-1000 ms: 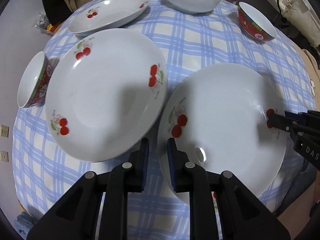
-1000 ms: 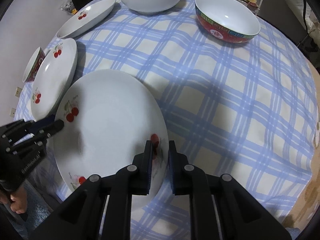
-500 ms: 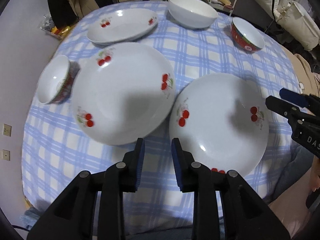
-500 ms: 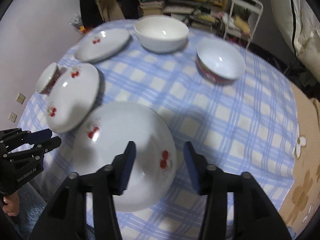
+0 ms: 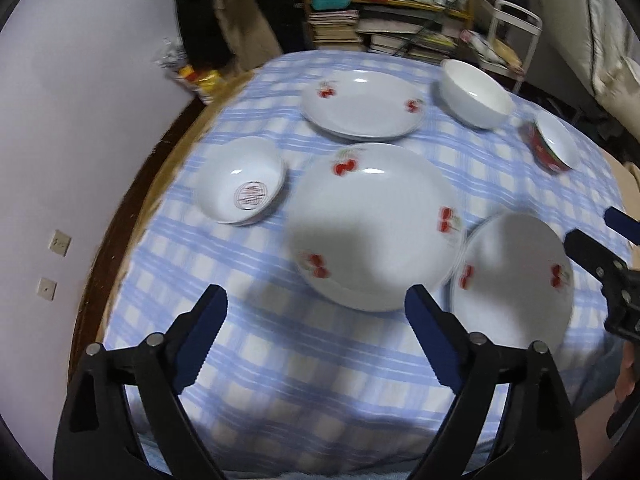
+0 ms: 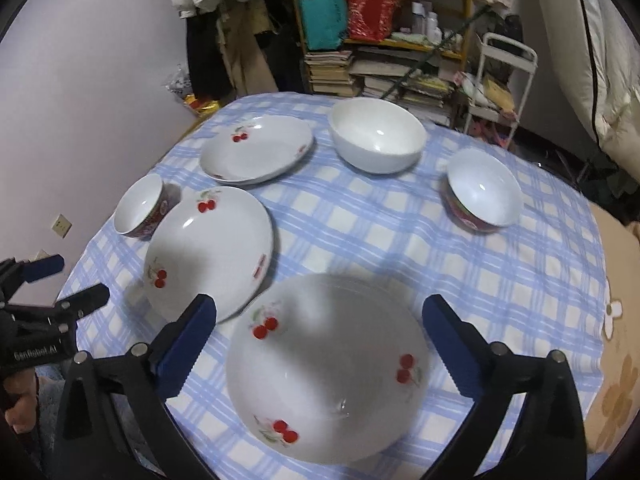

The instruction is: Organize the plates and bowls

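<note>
At the bottom of both views, left gripper and right gripper fingers are opening wide, nothing between them, cherry plates below on the counter.

Both grippers let go of the near cherry plate and pulled up and back

A second ago the left gripper and the right gripper each pinched a rim of the near cherry plate with jaws almost shut — now both sets of jaws are opening wide with nothing between them, and the plate lies free on the checked tablecloth, its rim just beside the middle cherry plate. Both hands have lifted away from the table, so far more of it shows than before — the small bowl now reveals its inside, and the bookshelf behind has come into sight.
</note>
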